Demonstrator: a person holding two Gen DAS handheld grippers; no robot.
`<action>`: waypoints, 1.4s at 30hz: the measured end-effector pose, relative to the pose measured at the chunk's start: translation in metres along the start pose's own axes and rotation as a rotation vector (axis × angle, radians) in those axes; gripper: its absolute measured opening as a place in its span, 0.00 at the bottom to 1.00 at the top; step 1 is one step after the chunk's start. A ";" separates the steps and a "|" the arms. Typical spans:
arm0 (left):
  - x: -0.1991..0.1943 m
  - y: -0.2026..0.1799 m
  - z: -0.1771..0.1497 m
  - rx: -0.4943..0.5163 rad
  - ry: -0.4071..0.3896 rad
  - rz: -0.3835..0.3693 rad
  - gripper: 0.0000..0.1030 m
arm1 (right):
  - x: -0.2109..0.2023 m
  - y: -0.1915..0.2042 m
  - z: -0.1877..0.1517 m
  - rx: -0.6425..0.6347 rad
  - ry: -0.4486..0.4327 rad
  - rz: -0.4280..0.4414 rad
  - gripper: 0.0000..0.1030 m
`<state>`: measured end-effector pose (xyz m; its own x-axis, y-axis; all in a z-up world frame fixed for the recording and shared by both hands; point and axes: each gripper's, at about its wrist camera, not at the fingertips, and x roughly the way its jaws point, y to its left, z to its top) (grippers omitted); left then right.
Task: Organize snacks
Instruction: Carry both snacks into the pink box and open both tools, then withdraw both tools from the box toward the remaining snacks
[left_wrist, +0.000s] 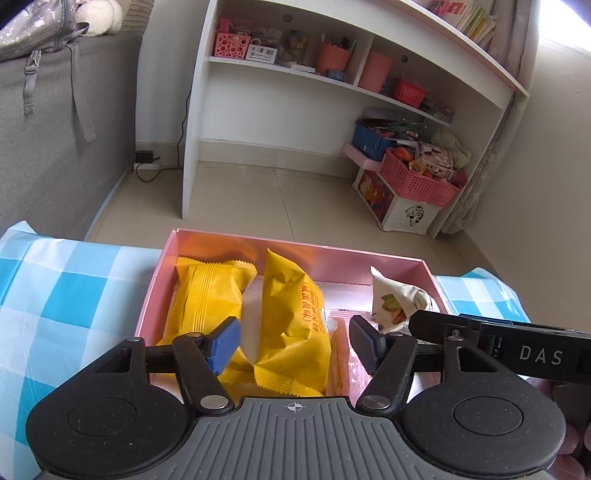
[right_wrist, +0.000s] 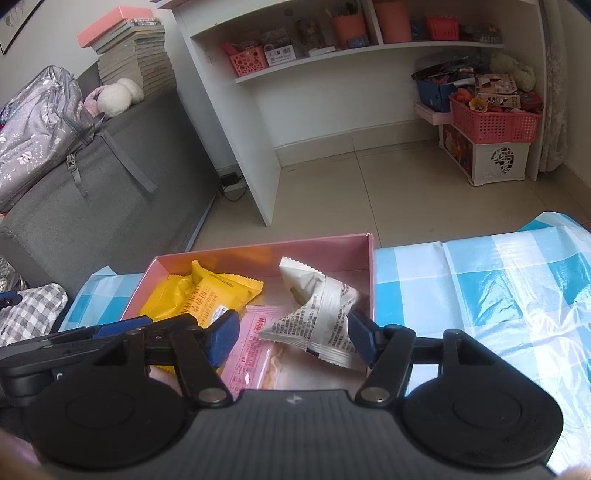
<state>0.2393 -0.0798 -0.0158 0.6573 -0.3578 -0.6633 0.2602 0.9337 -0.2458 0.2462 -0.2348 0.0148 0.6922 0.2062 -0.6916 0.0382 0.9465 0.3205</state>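
We're at the box-filling step, both claws over the pink box (left_wrist: 402, 264) on the checked cloth (left_wrist: 74, 295). Left gripper (left_wrist: 293, 341): spread, grasping nothing, straddling a yellow packet (left_wrist: 291, 314). Right gripper (right_wrist: 291, 338): also released, the white packet (right_wrist: 321, 321) between its fingers, contact unclear. Next move probably calls for straightening the white packet. Only the right view shows the pink packet (right_wrist: 255, 350) clearly; the left shows both yellows.
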 end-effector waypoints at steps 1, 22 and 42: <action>-0.004 0.000 0.000 0.002 -0.001 0.001 0.70 | -0.002 0.001 0.000 -0.001 -0.001 -0.003 0.67; -0.122 0.023 -0.052 0.040 0.025 0.072 0.96 | -0.085 0.055 -0.040 -0.134 0.005 -0.096 0.99; -0.160 0.048 -0.128 0.189 0.075 0.126 0.97 | -0.103 0.063 -0.105 -0.215 0.096 -0.158 1.00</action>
<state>0.0566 0.0236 -0.0118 0.6407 -0.2299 -0.7326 0.3120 0.9498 -0.0252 0.1019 -0.1699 0.0380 0.6177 0.0643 -0.7837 -0.0206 0.9976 0.0657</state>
